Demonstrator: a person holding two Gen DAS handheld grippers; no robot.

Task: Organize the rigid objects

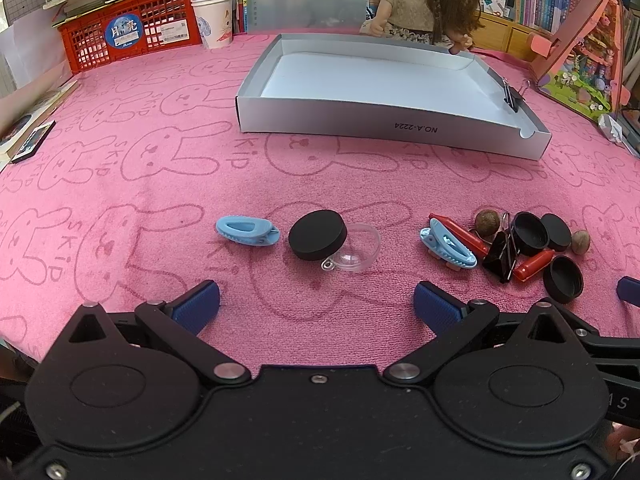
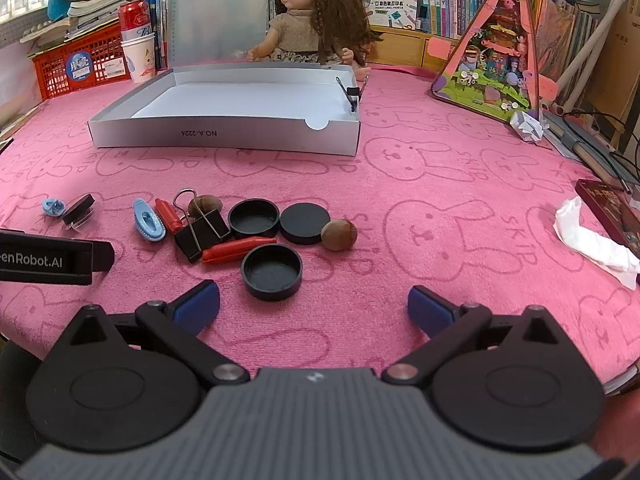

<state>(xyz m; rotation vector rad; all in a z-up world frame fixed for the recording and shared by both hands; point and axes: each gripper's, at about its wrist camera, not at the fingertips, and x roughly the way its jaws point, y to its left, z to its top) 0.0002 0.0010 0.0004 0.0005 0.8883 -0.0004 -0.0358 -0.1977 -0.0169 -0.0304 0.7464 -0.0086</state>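
- Left gripper (image 1: 316,304): wide apart, holding nothing, low over the pink cloth on the counter (image 1: 120,184) near its front edge.
- Dead ahead of it, just beyond the fingertips: a black lid (image 1: 317,234) leaning on a clear dome (image 1: 356,254). A blue hair clip (image 1: 247,231) lies just left of them, long axis running across the view.
- Right gripper (image 2: 313,306): also spread wide and empty. An open black cap (image 2: 271,270) sits just ahead and left of its centre line, hollow side up.
- Behind that cap, the main heap: two red crayons (image 2: 236,251), a black binder clip (image 2: 202,230), a second blue hair clip (image 2: 148,221), two more black caps (image 2: 253,218), two nuts (image 2: 339,234). Crayon axes run roughly left to right.
- Judgement: the right gripper is nearer the heap; the left is nearer the lid and dome pair.
- Writing on the left gripper's side, seen from the right wrist: "enRobot.AI", partly cut off.
- Farther back, toward the far edge: a grey tray (image 2: 224,136), white floor bare, another binder clip clamped on its right wall. Front wall reads "NO.A-2224", upside down.
- Beyond: a doll (image 2: 316,16), a red crate (image 1: 124,28) with an unreadable blue sticker, a paper cup (image 1: 212,20), and a red can.
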